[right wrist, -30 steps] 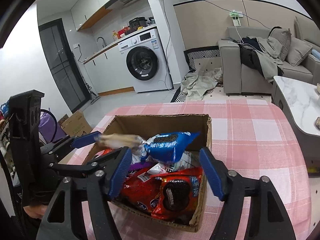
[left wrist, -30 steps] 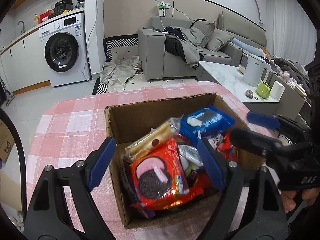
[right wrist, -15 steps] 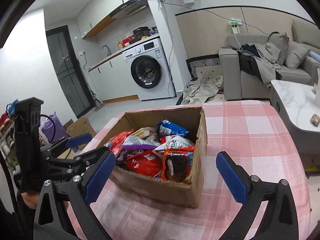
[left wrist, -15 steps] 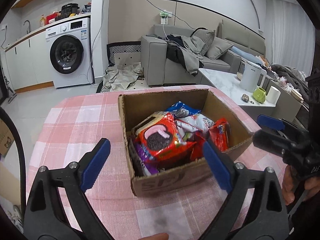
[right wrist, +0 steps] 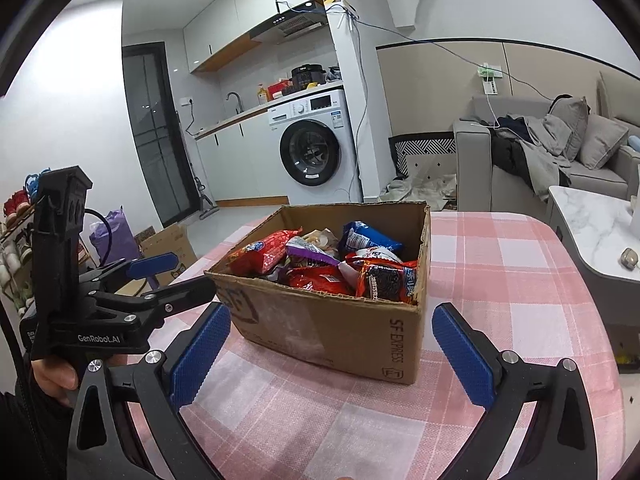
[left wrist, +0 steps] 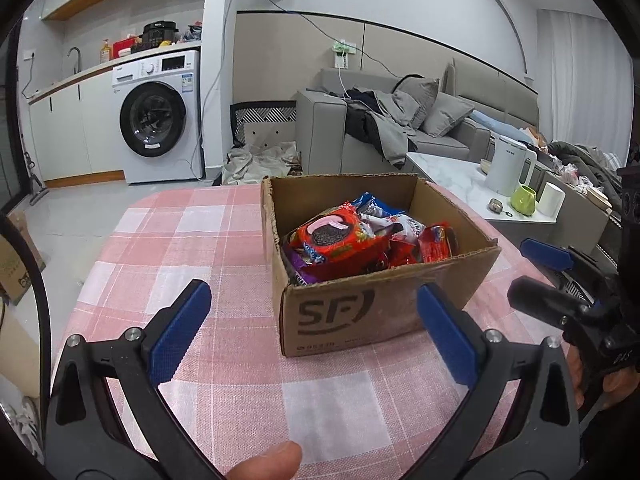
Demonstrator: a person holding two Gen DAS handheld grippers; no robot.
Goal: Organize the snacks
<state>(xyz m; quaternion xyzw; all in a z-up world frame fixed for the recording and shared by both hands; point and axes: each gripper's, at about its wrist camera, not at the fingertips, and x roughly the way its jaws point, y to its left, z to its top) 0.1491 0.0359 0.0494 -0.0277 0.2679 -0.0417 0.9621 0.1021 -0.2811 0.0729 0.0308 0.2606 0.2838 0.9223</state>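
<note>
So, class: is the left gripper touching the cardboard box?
Apart. In the left wrist view, the left gripper stands open short of the cardboard box, with pink checked tablecloth visible between its left finger and the box wall.

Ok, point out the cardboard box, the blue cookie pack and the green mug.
cardboard box (left wrist: 344, 316), left wrist view, printed front wall.
blue cookie pack (right wrist: 370, 238), right wrist view, wrapper middle.
green mug (left wrist: 524, 200), left wrist view, its side.

Your left claw (left wrist: 314, 332) and right claw (right wrist: 330, 350) both hang wide open, empty, side by side, your hands gripping the handles.
</note>
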